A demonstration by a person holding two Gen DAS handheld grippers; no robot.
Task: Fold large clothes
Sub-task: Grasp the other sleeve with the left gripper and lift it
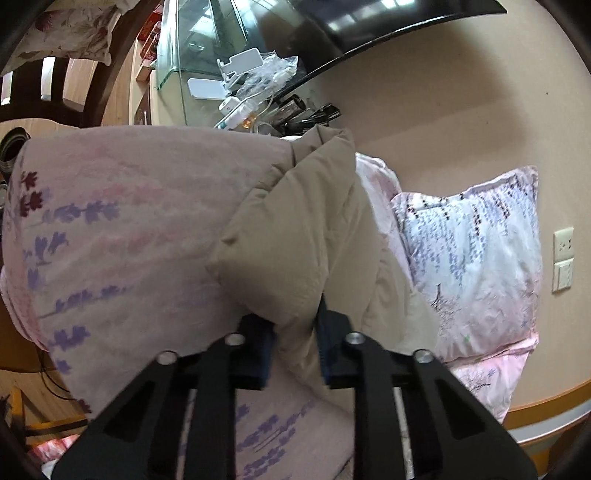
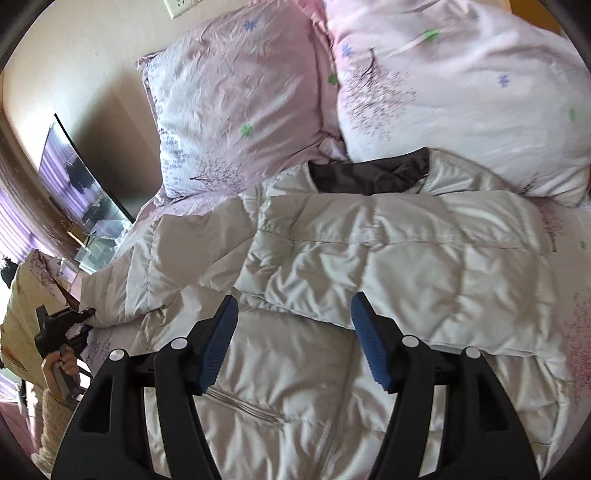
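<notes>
A pale beige quilted puffer jacket [image 2: 332, 266] with a dark lining at the collar lies spread on the bed, one side folded over its front. My right gripper [image 2: 293, 339] is open and empty, hovering just above the jacket's middle. My left gripper [image 1: 295, 347] is shut on the end of the jacket's sleeve [image 1: 295, 236]. It also shows at the far left of the right wrist view [image 2: 83, 317], gripping the sleeve cuff at the bed's edge.
Two pink floral pillows [image 2: 240, 110] [image 2: 461, 85] lie at the head of the bed beyond the collar. A floral duvet [image 1: 129, 221] is bunched by the sleeve. A glass side table with clutter [image 1: 240, 85] and a dark screen [image 1: 351, 26] stand by the wall.
</notes>
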